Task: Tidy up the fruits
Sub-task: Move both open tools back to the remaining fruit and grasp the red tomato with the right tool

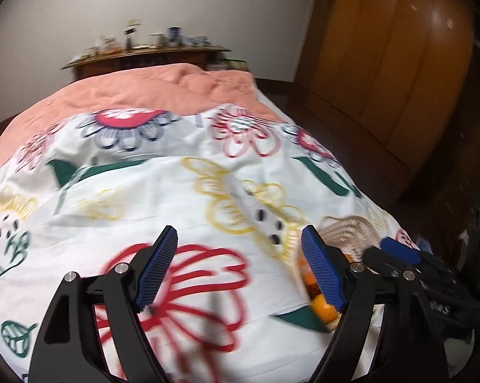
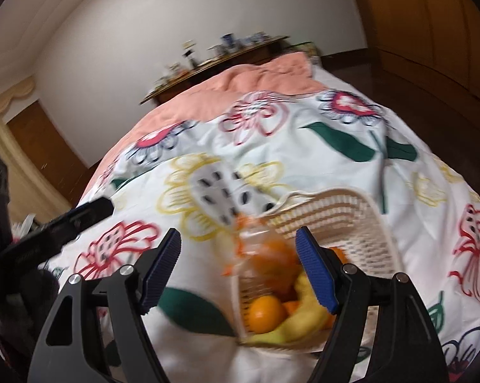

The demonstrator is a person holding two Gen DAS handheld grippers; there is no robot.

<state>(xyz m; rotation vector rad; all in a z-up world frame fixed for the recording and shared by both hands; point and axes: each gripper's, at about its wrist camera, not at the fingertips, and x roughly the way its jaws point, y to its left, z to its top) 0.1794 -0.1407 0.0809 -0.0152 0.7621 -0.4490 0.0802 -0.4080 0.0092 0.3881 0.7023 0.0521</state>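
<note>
Both grippers hung over the bed (image 1: pixel 188 198) with their jaws spread and nothing between the pads. The left gripper (image 1: pixel 240 271) had ribbed blue rubber pads on black plastic arms with little silver pivot pins, and only the flowered cover showed in the gap. The right gripper (image 2: pixel 238 271) was the same build, also wide apart, with the basket (image 2: pixel 345 220) sitting behind and below its fingers (not pinched, the pads weren't touching anything as far as I could tell).

The basket was a cream woven thing, latticed walls with a curved rim, resting on the cover near the bed's near right corner. In the left view it peeked out just beside the right-hand pad, and the right gripper's black body and a blue pad sat just right of it.

Inside were the fruits: a round, smooth orange (image 2: pixel 267 314) against the near wall, a curved yellow banana (image 2: pixel 307 312) touching it on the right, and more orange fruit heaped behind. Something crinkly and clear-ish with orange bits (image 2: pixel 249 242) stuck up at the basket's left rim; too blurry to say what.

The cover was white cotton-looking cloth with big loose flower outlines in red, yellow and navy plus flat green leaves. A plain salmon blanket (image 1: pixel 150 92) lay rumpled across the far end. Beyond that stood a dark wood dresser (image 1: pixel 144 59) cluttered with small stuff, and glossy wood wardrobe doors (image 1: pixel 393 63) ran along the right.
</note>
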